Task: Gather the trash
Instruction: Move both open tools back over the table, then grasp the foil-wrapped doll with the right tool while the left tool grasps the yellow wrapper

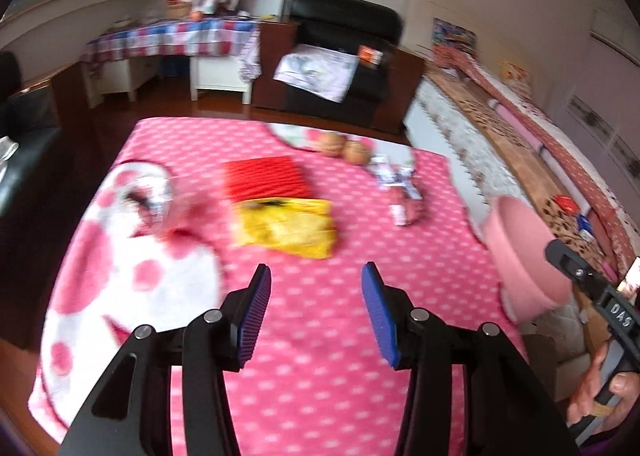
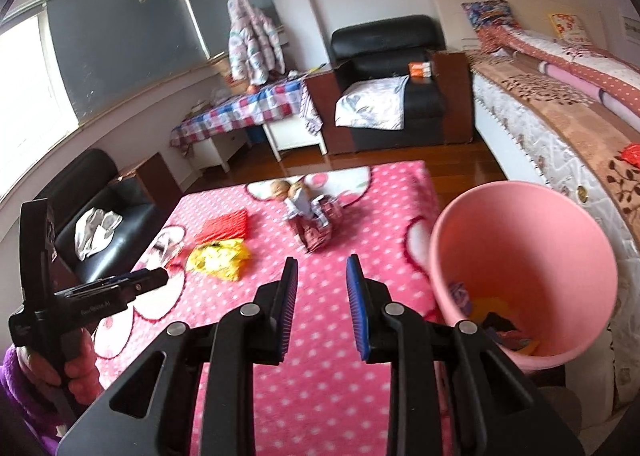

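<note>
A pink dotted blanket (image 1: 320,336) covers the table. On it lie a yellow wrapper (image 1: 286,226) (image 2: 219,258), a red ribbed packet (image 1: 264,178) (image 2: 226,226), a heap of crumpled wrappers (image 1: 402,186) (image 2: 314,216), two brown round nuts (image 1: 344,146) (image 2: 286,188) and a clear plastic scrap (image 1: 160,196). My left gripper (image 1: 317,268) hovers open just short of the yellow wrapper, with nothing between its pads. My right gripper (image 2: 321,260) is open with a narrower gap, also empty, left of a pink bucket (image 2: 520,240) (image 1: 516,248) that holds several pieces of trash.
A bed (image 2: 560,128) with patterned covers runs along the right. A black armchair (image 2: 388,96) and a checked-cloth table (image 2: 240,108) stand at the back. A black sofa (image 2: 112,232) sits to the left, across the wooden floor. A hand (image 1: 592,388) grips the other tool's handle.
</note>
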Demonstrator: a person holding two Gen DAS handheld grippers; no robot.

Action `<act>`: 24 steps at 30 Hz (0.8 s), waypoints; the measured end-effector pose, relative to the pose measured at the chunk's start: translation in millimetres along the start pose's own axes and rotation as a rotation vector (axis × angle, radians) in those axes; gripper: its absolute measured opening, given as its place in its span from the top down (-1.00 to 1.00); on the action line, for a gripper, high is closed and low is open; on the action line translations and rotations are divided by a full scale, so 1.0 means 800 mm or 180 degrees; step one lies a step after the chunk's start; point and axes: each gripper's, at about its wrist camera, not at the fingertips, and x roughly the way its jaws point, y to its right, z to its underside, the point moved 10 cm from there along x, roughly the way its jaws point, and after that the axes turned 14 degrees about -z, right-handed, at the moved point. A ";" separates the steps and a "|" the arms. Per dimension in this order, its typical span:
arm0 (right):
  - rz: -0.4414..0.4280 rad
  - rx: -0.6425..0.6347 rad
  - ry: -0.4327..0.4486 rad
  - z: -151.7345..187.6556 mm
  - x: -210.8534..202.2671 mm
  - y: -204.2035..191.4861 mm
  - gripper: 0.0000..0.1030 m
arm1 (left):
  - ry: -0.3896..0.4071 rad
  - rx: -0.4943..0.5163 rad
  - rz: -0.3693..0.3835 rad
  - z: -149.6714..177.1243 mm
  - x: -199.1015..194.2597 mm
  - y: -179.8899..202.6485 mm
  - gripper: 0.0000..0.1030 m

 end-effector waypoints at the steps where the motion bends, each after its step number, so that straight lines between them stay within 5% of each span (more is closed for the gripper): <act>1: -0.0024 -0.0002 -0.0035 0.000 0.007 -0.005 0.51 | -0.0005 -0.0034 -0.0051 0.002 0.003 -0.014 0.10; 6: -0.0082 0.0055 -0.0123 -0.001 0.034 -0.012 0.48 | -0.0078 -0.0192 -0.0099 0.001 0.017 -0.048 0.10; 7: -0.0092 0.0083 -0.0141 -0.001 0.041 -0.011 0.34 | -0.0090 -0.0208 -0.0084 -0.002 0.022 -0.051 0.10; 24: 0.0051 0.0251 -0.0321 -0.023 0.164 0.022 0.05 | -0.0401 -0.0226 -0.0041 -0.024 0.130 -0.035 0.10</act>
